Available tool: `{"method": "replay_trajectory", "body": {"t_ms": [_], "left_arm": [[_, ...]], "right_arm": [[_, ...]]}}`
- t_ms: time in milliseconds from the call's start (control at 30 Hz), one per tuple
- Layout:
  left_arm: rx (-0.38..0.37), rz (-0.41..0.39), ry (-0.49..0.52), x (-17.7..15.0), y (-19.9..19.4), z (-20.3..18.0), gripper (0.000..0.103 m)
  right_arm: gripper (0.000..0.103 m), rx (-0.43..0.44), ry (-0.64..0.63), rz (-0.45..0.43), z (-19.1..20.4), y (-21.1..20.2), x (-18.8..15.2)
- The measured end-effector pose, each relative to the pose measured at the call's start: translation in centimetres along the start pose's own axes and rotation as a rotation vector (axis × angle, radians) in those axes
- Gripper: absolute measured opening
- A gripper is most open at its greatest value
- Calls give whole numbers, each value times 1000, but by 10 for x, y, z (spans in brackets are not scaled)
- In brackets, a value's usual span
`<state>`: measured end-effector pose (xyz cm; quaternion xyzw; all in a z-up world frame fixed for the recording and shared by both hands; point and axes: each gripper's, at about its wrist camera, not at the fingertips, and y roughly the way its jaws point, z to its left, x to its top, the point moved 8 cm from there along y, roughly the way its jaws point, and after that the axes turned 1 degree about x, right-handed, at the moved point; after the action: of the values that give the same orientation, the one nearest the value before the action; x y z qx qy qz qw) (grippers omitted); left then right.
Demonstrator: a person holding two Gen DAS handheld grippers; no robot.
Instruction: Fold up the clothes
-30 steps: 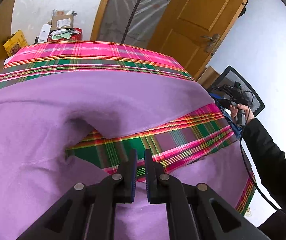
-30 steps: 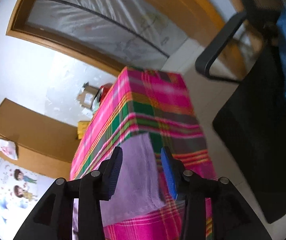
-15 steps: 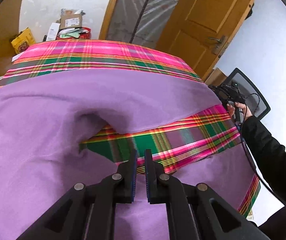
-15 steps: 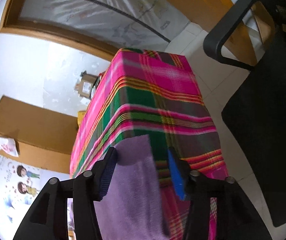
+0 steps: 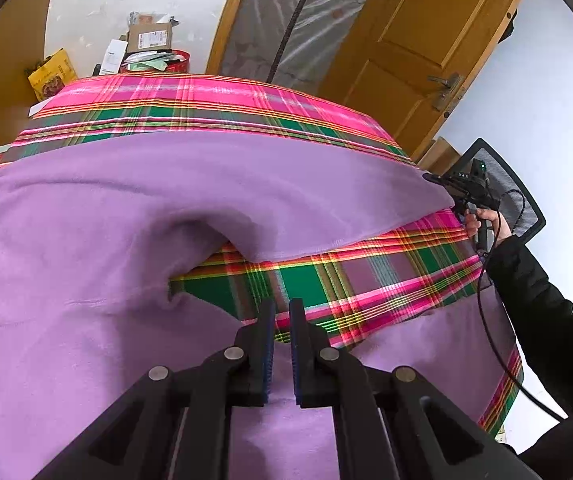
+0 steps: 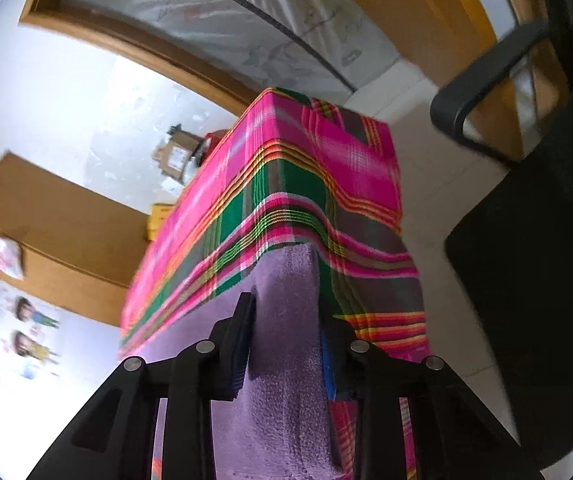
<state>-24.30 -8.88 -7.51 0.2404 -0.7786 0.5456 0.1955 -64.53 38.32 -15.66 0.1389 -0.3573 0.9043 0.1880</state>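
Note:
A purple garment [image 5: 126, 240] lies spread over a table under a pink and green plaid cloth [image 5: 190, 96]. It is folded back on itself, and a strip of plaid shows between its layers. My left gripper [image 5: 281, 308] is shut on the garment's near edge, with purple cloth rising between its fingers. In the right wrist view, my right gripper [image 6: 286, 312] straddles the garment's far right corner [image 6: 286, 276] at the table's edge. Its jaws are closing with the cloth between them, and the pads are not pressing it. The left wrist view shows that gripper [image 5: 466, 190] in a person's hand [image 5: 484, 220].
A black office chair [image 6: 526, 260] stands right beside the table's right end. A wooden door [image 5: 426, 60] and a plastic-covered doorway are behind the table. Cardboard boxes [image 5: 150, 36] are piled past its far left edge. A wooden cabinet [image 6: 46, 232] lines the left wall.
My right gripper moved in over the garment's corner, so that the cloth now reaches deep between its fingers. Its jaws widened, then narrowed. My left gripper stayed shut and kept its place.

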Motion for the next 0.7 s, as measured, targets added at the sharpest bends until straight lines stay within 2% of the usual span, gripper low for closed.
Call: {"method": "replay_trajectory", "body": {"t_ms": [133,267,333,433,700], "left_arm": [[2,0,-5,-1,0,1,6],[-6,4,-6,-3,2,-1,6],[-9,6,-1,-4,3,-3,6],[-10,7,1,-5,3,-4,6],[-5,3,-5,-6,1,-2,6]], "right_arm": [[33,-115,-46,-30,5,-11,4],[33,-158,-72,-37,4,-14,2],[22,-165,-103,-27,6,-13,-1],[13,-175,-149,-39,16,-17,-2],[8,-234,-222,-112,38,-27,17]]}}
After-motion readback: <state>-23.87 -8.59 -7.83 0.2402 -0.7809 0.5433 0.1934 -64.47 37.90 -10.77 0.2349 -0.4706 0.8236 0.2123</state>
